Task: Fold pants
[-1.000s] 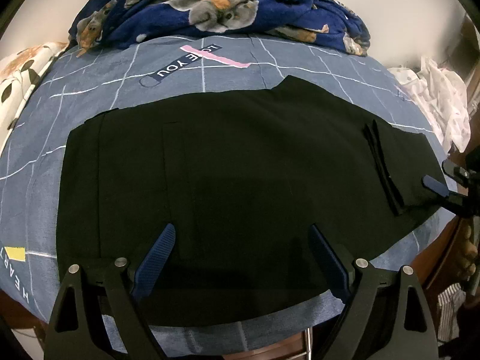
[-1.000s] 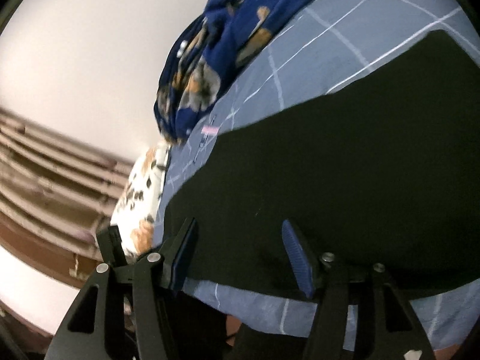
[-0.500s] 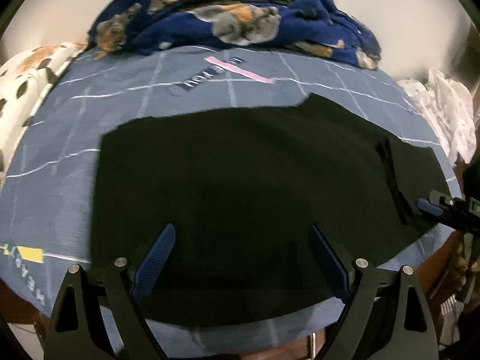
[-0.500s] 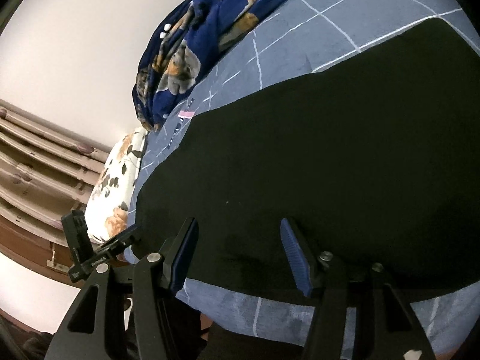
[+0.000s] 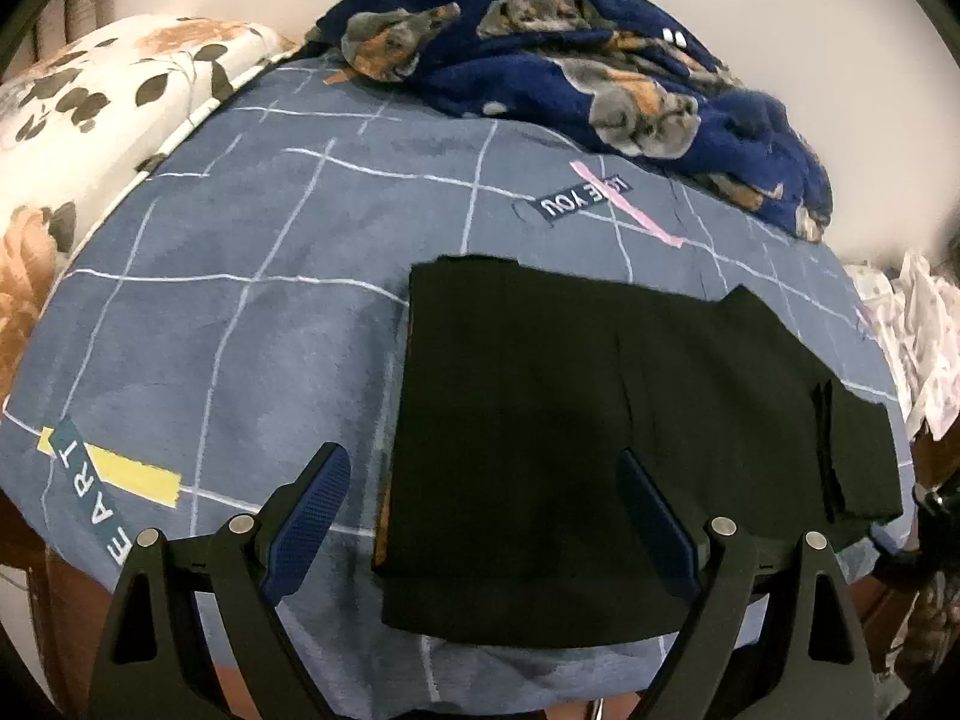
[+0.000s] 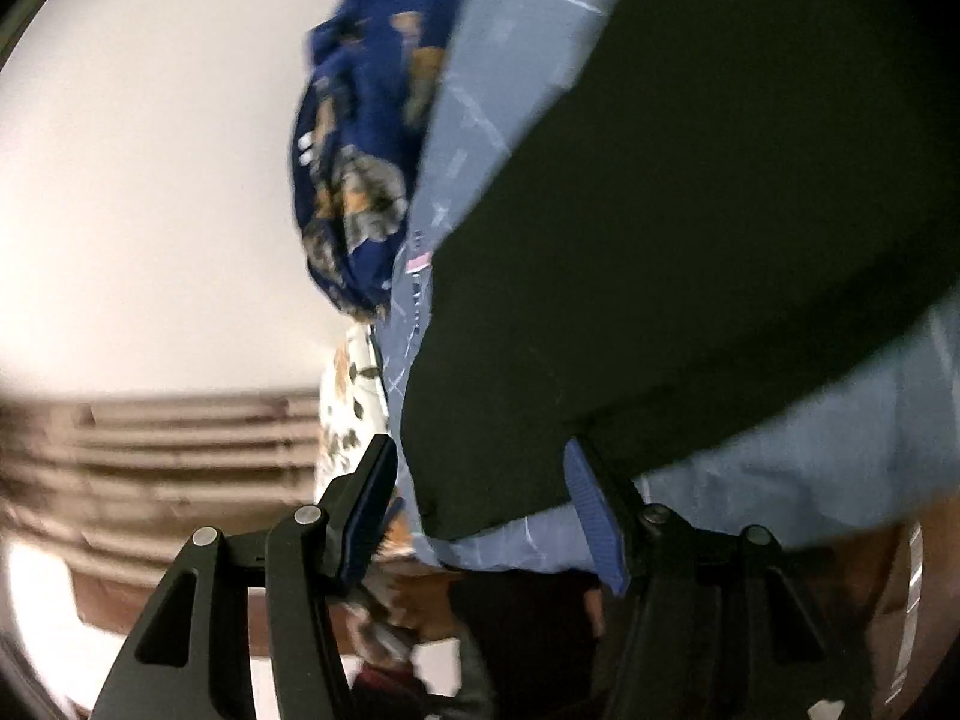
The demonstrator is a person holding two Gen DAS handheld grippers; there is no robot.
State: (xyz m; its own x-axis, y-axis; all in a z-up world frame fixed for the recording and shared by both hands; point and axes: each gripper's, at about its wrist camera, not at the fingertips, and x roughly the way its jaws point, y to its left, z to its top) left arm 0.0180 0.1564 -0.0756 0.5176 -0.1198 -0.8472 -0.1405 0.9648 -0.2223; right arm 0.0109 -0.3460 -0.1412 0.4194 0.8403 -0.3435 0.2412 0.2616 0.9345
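The black pants (image 5: 600, 408) lie flat and folded lengthwise on the blue checked bedsheet (image 5: 240, 312), running from the middle to the right edge of the bed. My left gripper (image 5: 486, 504) is open and empty, above the pants' near left end, its fingers astride that end's near edge. In the right wrist view the pants (image 6: 690, 210) fill the upper right. My right gripper (image 6: 480, 498) is open and empty, its fingers either side of the pants' near corner at the bed's edge. That view is blurred and tilted.
A navy dog-print blanket (image 5: 570, 66) is heaped at the back of the bed. A floral pillow (image 5: 102, 114) lies at the left. White patterned cloth (image 5: 912, 336) hangs at the right edge. A wooden slatted headboard (image 6: 156, 456) shows in the right wrist view.
My left gripper has swung left along the pants, so their left end and more bare sheet now show. The right wrist view has rolled and moved toward the corner of the pants.
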